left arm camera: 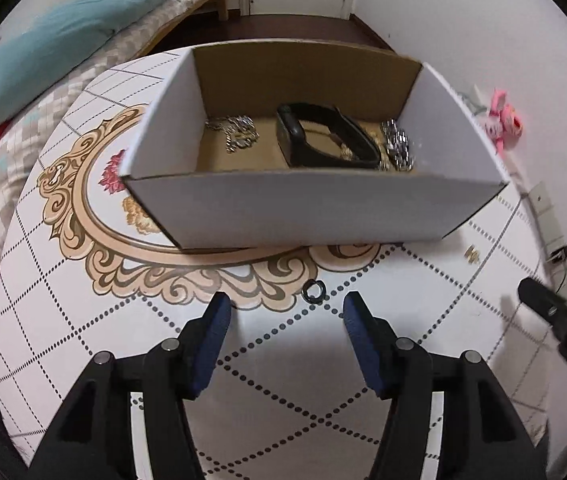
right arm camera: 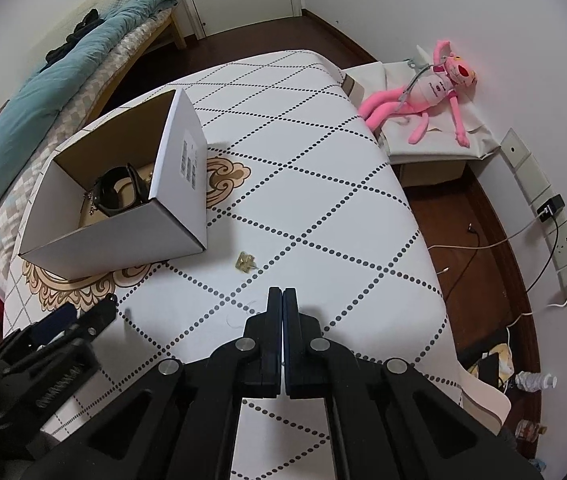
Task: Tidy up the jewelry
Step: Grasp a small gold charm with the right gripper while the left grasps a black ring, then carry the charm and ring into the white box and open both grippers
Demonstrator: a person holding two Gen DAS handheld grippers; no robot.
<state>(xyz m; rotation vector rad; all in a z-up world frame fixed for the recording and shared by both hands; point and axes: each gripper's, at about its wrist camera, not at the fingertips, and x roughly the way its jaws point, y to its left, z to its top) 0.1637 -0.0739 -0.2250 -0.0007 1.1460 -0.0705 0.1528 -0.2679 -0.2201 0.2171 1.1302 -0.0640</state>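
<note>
A white cardboard box (left arm camera: 323,216) with a brown inside stands on the patterned table (left arm camera: 291,380). In it lie a black band (left arm camera: 323,140), a silver chain (left arm camera: 239,134) and a silver bracelet (left arm camera: 397,144). A small dark ring (left arm camera: 315,290) lies on the table just ahead of my open, empty left gripper (left arm camera: 286,312). A small gold piece (right arm camera: 245,262) lies on the table ahead of my right gripper (right arm camera: 283,296), which is shut and empty. The box (right arm camera: 123,236) and the left gripper (right arm camera: 83,316) also show in the right wrist view.
A pink plush toy (right arm camera: 427,88) lies on a white-covered stand to the right of the table. A bed with a teal blanket (right arm camera: 43,92) runs along the left. Cables and a power strip (right arm camera: 563,240) lie on the floor by the right wall.
</note>
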